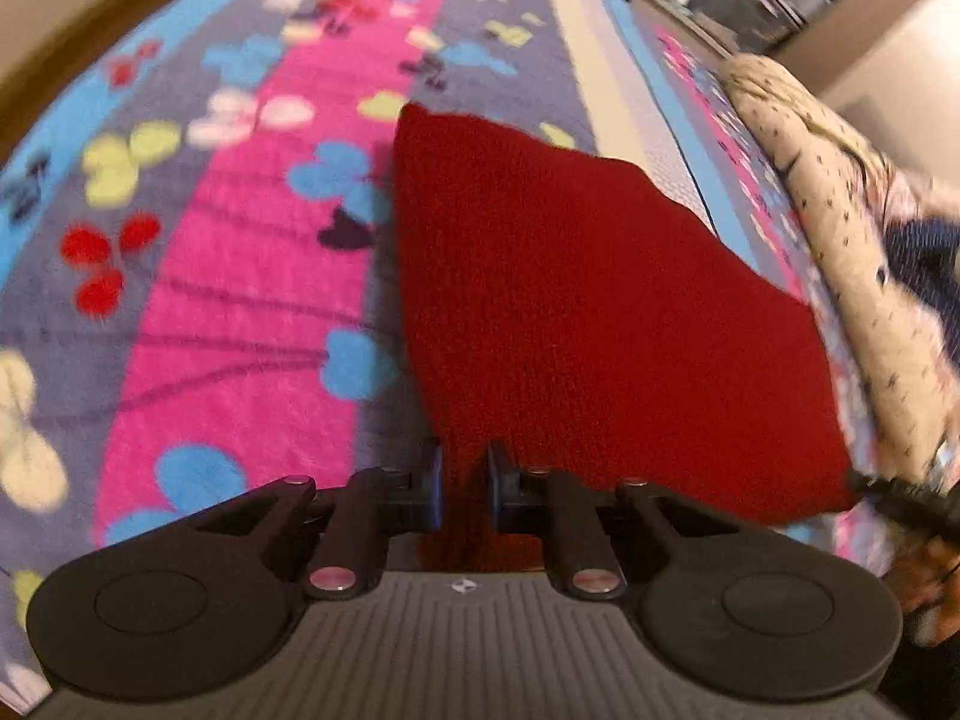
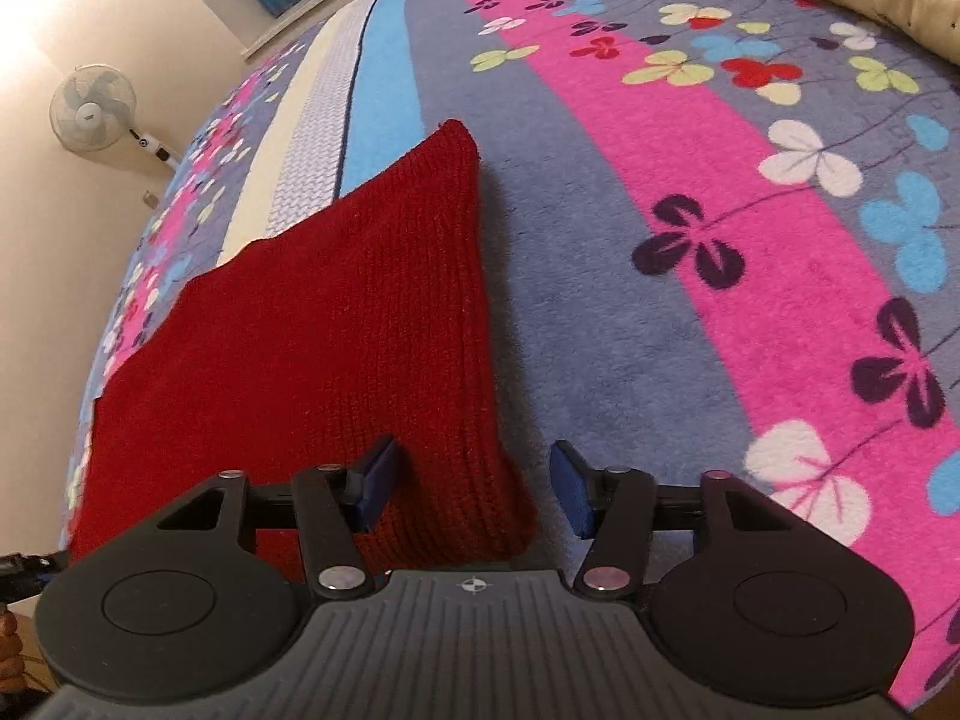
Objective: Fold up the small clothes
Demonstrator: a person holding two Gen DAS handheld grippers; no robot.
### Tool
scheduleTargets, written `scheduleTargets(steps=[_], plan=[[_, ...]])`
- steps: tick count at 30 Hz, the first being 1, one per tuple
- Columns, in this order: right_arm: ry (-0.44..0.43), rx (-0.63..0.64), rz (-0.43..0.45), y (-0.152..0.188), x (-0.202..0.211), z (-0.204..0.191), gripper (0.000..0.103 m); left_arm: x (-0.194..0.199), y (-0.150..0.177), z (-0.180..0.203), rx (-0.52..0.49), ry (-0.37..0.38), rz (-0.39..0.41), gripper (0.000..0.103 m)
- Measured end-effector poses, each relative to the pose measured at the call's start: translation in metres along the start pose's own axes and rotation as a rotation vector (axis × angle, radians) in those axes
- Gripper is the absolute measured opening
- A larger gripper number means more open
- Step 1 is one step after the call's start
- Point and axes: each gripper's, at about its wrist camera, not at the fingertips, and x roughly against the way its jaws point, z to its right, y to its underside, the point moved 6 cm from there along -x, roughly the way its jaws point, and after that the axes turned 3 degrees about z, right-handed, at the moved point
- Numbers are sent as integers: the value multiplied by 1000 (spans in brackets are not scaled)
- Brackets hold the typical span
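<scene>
Left gripper (image 1: 465,480): tilted steeply down over the bed. Its blue pads stand close together, clamped on the near edge of the red knit garment (image 1: 570,300).

Red knit garment: lies flat on the flowered blanket (image 1: 240,300), reaching from the near edge to a far corner. Its near left edge is hidden under the gripper body.

Cream speckled fabric (image 1: 840,240): bunched on the right, beyond the garment, blurred. What lies behind it is too smeared to tell.

Dark blurred object (image 1: 900,498): at the garment's near right corner, cut off by the picture edge and hard to make out.

Right gripper (image 2: 474,480): angled down, fingers released and spread wide. The garment's near right corner sits between them. The left pad (image 2: 375,480) is against the knit; the right pad stands clear over bare blanket.

Standing fan (image 2: 93,108): by the wall, far left in the right wrist view.
</scene>
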Motion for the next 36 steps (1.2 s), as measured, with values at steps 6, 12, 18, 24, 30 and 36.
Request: scheduleTargets(steps=[6, 12, 18, 24, 30, 36], plan=[[-110, 39, 222, -14, 52, -13, 12, 35, -3, 0, 21, 58, 144, 14], [116, 81, -68, 20, 4, 14, 12, -15, 25, -6, -104, -102, -118, 15], [118, 115, 32, 10, 24, 6, 22, 7, 12, -2, -108, -113, -1, 29], [27, 232, 102, 7, 36, -16, 24, 18, 9, 21, -209, -59, 45, 29], [211, 363, -49, 24, 0, -9, 34, -10, 19, 37, -368, -201, -49, 29], [145, 321, 125, 6, 23, -23, 34, 16, -8, 48, -298, -153, 140, 31]])
